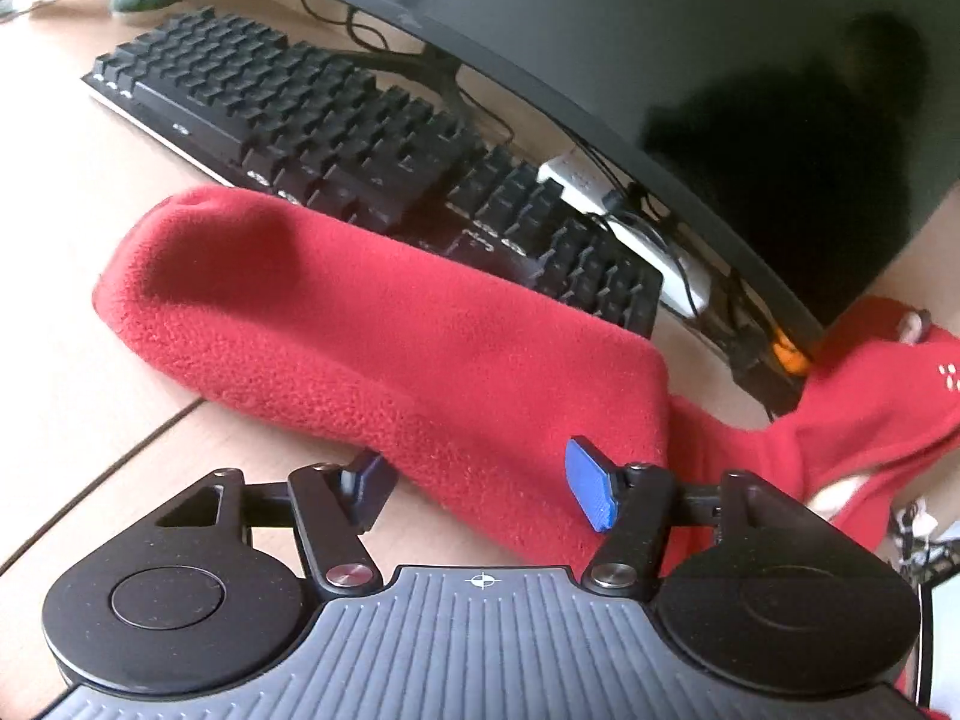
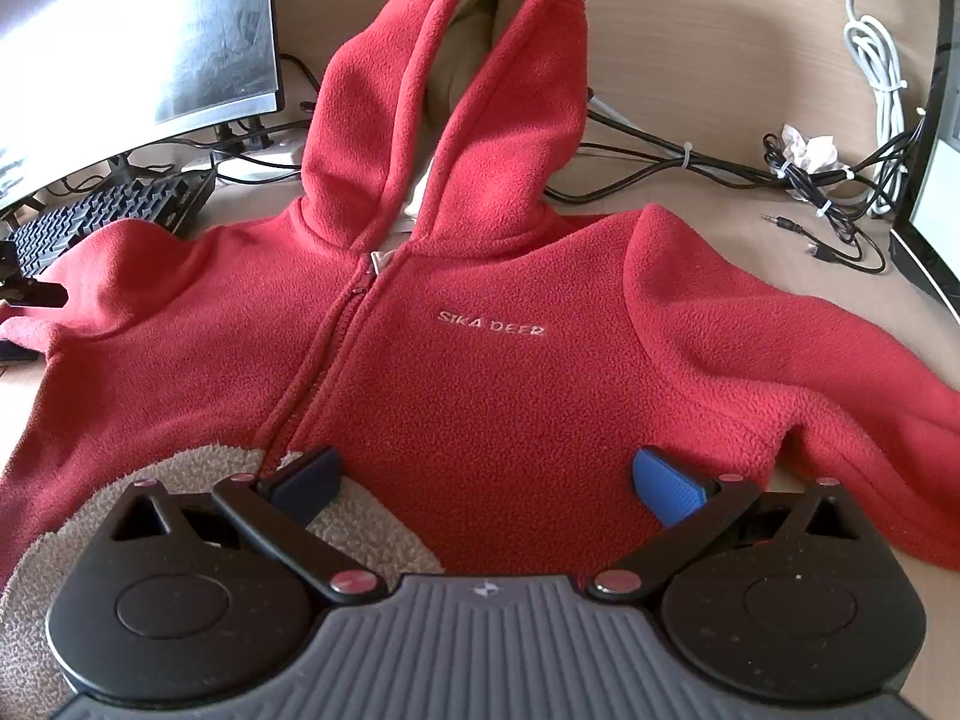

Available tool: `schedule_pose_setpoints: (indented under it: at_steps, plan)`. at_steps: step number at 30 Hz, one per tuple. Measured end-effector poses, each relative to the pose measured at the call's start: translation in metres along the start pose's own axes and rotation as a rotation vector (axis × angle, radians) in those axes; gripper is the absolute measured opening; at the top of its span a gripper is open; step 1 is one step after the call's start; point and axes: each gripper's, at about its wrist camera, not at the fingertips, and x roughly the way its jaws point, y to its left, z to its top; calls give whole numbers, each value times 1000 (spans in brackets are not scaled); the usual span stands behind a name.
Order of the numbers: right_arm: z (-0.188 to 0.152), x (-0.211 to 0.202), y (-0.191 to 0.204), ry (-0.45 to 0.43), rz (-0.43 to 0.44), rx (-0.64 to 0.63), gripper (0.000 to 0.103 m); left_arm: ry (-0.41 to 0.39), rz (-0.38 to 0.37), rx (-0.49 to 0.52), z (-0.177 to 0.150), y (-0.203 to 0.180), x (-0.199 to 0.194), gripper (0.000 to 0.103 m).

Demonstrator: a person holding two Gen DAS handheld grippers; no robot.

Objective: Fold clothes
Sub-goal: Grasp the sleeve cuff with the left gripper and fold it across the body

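The red fleece hoodie (image 2: 480, 360) lies flat and face up on the pale wooden desk (image 2: 720, 90), and it is the landmark for everything here; nearest to the right wrist camera, the right gripper (image 2: 486, 480) sits over the bottom of the hoodie with its jaws wide apart and nothing pinched between them; one pad is over the fuzzy beige patch (image 2: 180, 480) beside the zipper (image 2: 342, 324), the other over plain red fleece; a bit further up the chest are the stitched words SIKA DEER (image 2: 491, 324); past those, the hood (image 2: 444, 96) stretches away from the camera, open so its pale lining shows.

In the left wrist view, the left gripper (image 1: 480, 480) is at the hoodie's sleeve (image 1: 360, 312), with its jaws about half open; the sleeve's edge lies between the blue pads, but it may not be squeezed, since the near part is hard to see; the sleeve lies across the front edge of the black keyboard (image 1: 336, 120); behind the keyboard stands the dark curved monitor (image 1: 660, 60).

Beyond the hoodie's other shoulder lie tangled black cables (image 2: 810, 180) and a coiled white cable (image 2: 876, 60).
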Motion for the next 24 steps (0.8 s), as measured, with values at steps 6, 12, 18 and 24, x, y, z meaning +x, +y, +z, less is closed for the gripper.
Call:
schedule_pose_setpoints:
  at_steps: [6, 12, 18, 24]
  plan:
    - [0, 0, 1, 0, -2, -2, 103, -36, 32, -25, 2, 7, 3, 51]
    - [-1, 1, 1, -3, 3, -2, 103, -80, -3, 19, 0, 11, -14, 27]
    - [1, 2, 1, 10, 4, -12, 103, -80, -6, 105, 9, -1, -7, 39]
    - [24, -28, -23, 13, 111, 33, 103, -84, -22, 171, 20, -34, -3, 26]
